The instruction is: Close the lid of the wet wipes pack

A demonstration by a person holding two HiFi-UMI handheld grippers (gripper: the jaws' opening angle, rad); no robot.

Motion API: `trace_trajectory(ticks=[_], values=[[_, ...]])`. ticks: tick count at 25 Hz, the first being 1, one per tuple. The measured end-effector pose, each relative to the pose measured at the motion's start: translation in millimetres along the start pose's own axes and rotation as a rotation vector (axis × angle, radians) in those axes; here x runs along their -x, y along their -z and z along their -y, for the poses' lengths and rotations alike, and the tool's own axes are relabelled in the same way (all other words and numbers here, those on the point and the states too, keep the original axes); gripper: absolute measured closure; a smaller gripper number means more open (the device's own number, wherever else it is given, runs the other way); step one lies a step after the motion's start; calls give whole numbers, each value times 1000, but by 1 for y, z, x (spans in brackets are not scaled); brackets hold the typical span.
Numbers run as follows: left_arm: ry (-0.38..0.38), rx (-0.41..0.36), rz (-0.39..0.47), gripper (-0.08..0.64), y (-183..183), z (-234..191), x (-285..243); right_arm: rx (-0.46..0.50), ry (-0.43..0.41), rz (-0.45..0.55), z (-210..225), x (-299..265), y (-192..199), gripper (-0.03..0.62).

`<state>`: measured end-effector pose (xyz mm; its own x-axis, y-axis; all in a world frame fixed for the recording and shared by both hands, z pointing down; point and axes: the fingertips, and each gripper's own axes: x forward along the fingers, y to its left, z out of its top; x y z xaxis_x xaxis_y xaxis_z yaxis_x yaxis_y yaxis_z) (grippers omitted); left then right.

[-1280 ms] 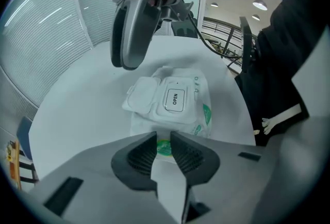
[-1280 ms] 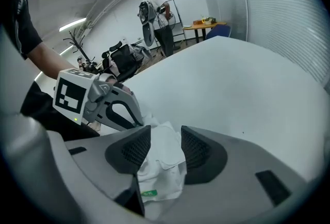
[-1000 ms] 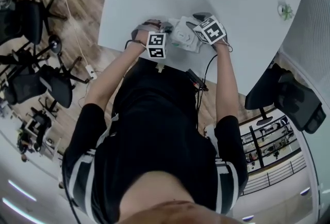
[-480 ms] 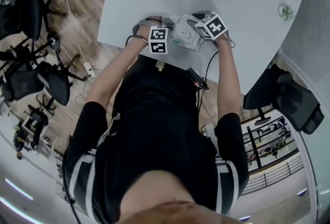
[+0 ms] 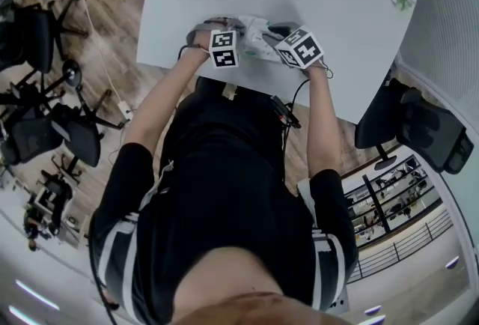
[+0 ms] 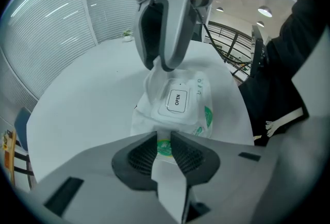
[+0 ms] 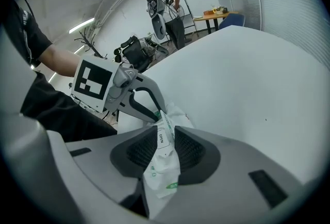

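The wet wipes pack point(image 6: 202, 101), by the table's point(image 6: 87, 94) edge, is crinkled, glossy plastic film; its lid point(image 6: 177, 100) is smooth hard plastic. The table is smooth, matt white. Beside the table, the floor point(image 5: 105, 9) is wood planking.

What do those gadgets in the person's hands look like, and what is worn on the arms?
The left gripper and the right gripper are smooth light-grey plastic shells with dark ribbed pads. Each carries a white cube printed with black square markers. A black cable trails from the right one. The person wears a black short-sleeved top with white stripes.
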<state>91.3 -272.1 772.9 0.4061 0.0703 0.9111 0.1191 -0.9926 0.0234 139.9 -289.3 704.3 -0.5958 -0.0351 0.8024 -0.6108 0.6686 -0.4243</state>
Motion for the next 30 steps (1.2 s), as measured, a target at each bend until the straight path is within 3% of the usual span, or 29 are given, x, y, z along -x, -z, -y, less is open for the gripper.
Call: trace_trajectory(ticks=[9, 24, 30], values=[[-2, 2, 16, 480, -4, 1, -2, -48, 34, 2, -30, -21, 37, 472], [-11, 40, 29, 480, -5, 0, -3, -17, 163, -73, -28, -44, 58, 509], [-15, 48, 32, 480, -3, -1, -3, 34, 255, -134, -26, -51, 58, 509]])
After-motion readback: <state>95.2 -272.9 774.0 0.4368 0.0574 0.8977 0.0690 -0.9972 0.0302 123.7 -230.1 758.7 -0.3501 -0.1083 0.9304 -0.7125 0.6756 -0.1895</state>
